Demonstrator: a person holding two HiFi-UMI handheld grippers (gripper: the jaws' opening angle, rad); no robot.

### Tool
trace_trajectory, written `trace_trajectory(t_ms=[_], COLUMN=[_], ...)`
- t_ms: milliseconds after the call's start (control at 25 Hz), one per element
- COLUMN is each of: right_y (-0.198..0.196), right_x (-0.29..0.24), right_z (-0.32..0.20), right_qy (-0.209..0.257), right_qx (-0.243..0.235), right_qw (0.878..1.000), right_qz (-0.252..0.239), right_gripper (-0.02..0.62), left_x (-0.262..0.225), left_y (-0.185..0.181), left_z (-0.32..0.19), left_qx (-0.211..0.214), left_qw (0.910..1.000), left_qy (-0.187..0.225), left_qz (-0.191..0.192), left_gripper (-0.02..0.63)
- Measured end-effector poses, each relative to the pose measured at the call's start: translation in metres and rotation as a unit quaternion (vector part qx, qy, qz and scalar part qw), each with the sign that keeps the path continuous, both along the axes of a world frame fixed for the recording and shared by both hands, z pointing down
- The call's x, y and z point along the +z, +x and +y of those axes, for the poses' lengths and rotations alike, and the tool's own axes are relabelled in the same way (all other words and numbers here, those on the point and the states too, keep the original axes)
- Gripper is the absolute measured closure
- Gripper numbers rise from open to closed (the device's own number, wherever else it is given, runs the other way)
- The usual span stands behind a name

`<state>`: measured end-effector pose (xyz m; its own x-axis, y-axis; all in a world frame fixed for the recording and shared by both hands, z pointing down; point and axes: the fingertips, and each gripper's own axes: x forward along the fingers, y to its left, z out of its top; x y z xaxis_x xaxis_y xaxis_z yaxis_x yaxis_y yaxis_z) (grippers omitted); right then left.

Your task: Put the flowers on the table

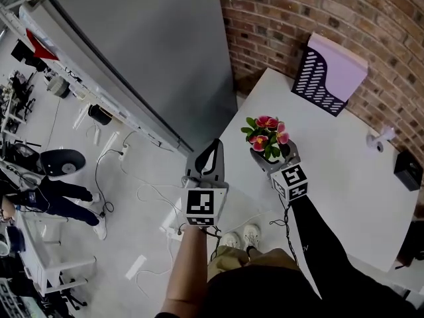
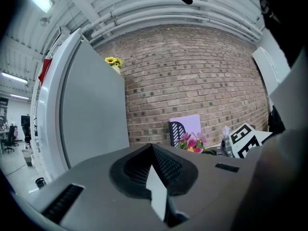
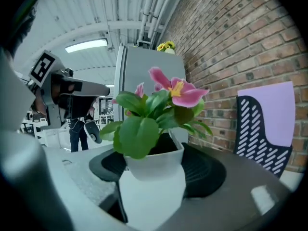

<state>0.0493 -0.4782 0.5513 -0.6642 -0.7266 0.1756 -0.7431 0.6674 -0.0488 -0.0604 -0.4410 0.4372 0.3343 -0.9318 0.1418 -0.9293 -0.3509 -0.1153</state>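
Pink flowers [image 1: 267, 134] with green leaves stand upright in a small white pot [image 1: 260, 159]. My right gripper [image 1: 271, 159] is shut on the pot and holds it over the near left part of the white table [image 1: 344, 177]; whether the pot touches the top is hidden. In the right gripper view the pot [image 3: 154, 167] fills the gap between the jaws, under the flowers [image 3: 175, 90]. My left gripper [image 1: 212, 148] hangs left of the table over the floor, shut and holding nothing. In the left gripper view the left gripper [image 2: 152, 147] has its tips together, with the flowers [image 2: 191, 142] beyond.
A black perforated file holder with a lilac folder [image 1: 328, 71] stands at the table's far edge against the brick wall [image 1: 318, 12]. A small white object [image 1: 381, 138] and a black box [image 1: 407, 169] sit at the right. A tall grey cabinet [image 1: 146, 45] stands left; cables [image 1: 132, 177] cross the floor.
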Motion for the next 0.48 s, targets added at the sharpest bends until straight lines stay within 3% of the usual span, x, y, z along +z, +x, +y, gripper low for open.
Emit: trace_trajectory(t_ms=[480], right_y=[-0.027], right_x=[0.099], right_z=[-0.008], right_qy=[-0.074], right_qx=[-0.026], right_qw=[0.996], right_qz=[0.029], right_gripper=[0.253], left_x=[0.028], left_y=[-0.009], left_z=[0.0], left_qx=[-0.004], left_qw=[0.9996], left_qy=[-0.022], left_qz=[-0.017], left_gripper=[0.598])
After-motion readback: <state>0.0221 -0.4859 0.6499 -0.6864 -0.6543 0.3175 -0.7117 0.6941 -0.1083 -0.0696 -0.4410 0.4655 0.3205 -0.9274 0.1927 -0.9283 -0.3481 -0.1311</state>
